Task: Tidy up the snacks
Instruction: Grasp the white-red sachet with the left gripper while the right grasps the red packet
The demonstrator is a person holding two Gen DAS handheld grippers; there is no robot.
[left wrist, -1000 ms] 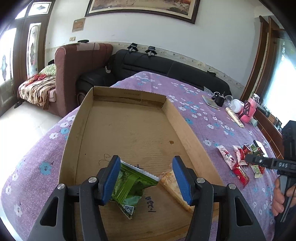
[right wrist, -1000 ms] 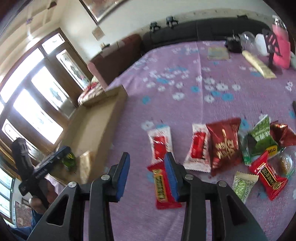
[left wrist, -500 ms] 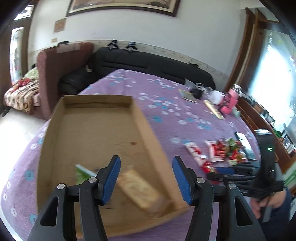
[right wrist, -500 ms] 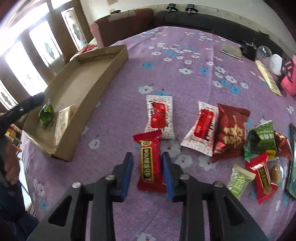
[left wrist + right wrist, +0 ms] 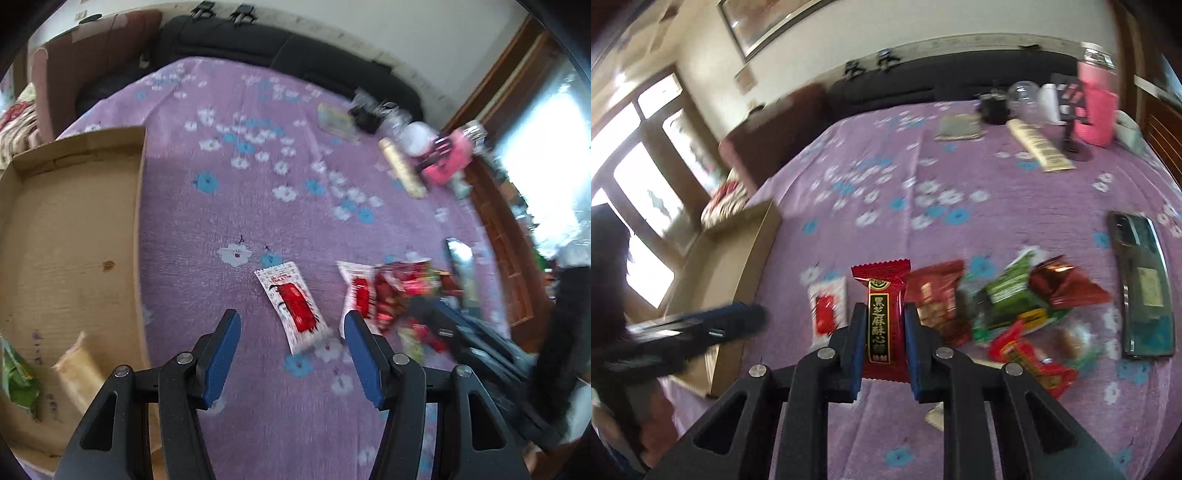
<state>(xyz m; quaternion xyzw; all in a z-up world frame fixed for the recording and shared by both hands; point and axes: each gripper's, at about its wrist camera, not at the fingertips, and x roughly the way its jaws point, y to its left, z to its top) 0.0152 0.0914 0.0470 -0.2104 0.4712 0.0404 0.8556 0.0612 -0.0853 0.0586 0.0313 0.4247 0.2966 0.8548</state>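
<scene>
Swinging away from the box (image 5: 70, 236), the left gripper (image 5: 291, 354) now hangs empty and open above a white-red packet (image 5: 293, 304). Two snacks lie in the box, with most of the pile (image 5: 1015, 310) still on the cloth (image 5: 923, 177). Having just closed, the right gripper (image 5: 882, 341) clamps a red packet (image 5: 882, 314), lifted above the cloth.

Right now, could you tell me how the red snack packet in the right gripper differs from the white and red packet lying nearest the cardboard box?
The red packet is clamped between the right gripper's pads; the white packet lies loose on the purple tablecloth. The red packet is red all over with a black strip of gold characters, while the white packet is white with a red middle. The red packet stands on end in the grip; the white packet lies flat. Both are small sealed packets with crimped ends.
</scene>
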